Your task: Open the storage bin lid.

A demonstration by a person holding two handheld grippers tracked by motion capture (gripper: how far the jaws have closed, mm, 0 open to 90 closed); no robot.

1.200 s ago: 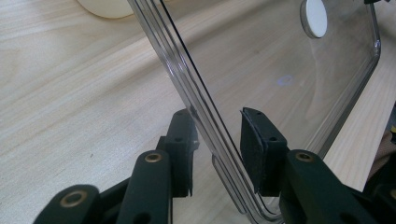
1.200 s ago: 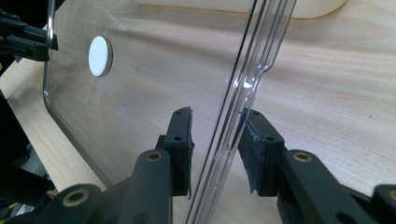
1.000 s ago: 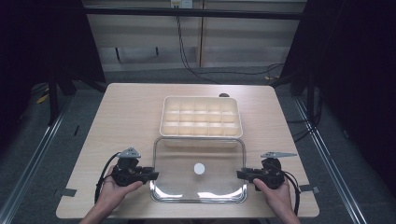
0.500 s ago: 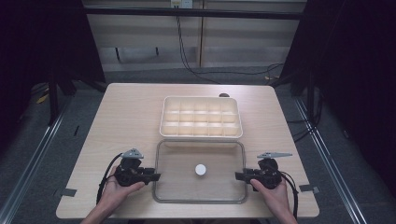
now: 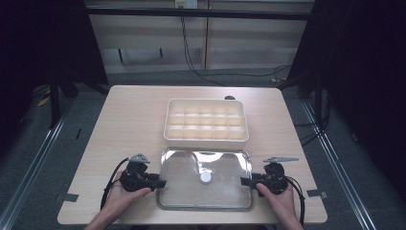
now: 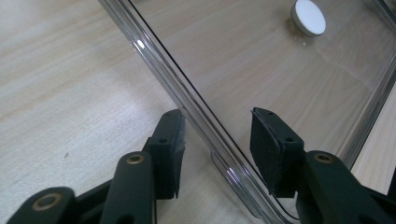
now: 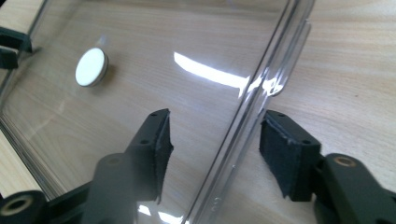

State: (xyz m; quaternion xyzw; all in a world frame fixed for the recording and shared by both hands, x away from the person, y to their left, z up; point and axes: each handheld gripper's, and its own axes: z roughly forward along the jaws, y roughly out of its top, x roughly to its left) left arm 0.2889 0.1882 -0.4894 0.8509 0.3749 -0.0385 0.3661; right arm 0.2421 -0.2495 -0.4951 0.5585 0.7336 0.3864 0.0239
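High view: clear lid [image 5: 206, 179] lies flat on the desk [image 5: 124, 120], just in front of the cream divided box [image 5: 206, 121]. White knob [image 5: 206, 178] at lid centre. Left tool [image 5: 158, 183] at the lid's left edge, right tool [image 5: 245, 181] at its right edge.

Left gripper view: left tool [image 6: 217, 142] open, jaws either side of the lid rim [image 6: 187, 100], not clamped.

Right gripper view: right tool [image 7: 215, 140] open, rim [image 7: 261, 88] between the jaws, gaps both sides.

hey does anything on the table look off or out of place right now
Nothing stands out. The clear lid lies flat and square on the table, just in front of the empty compartment box, and shows no cracks or spills.
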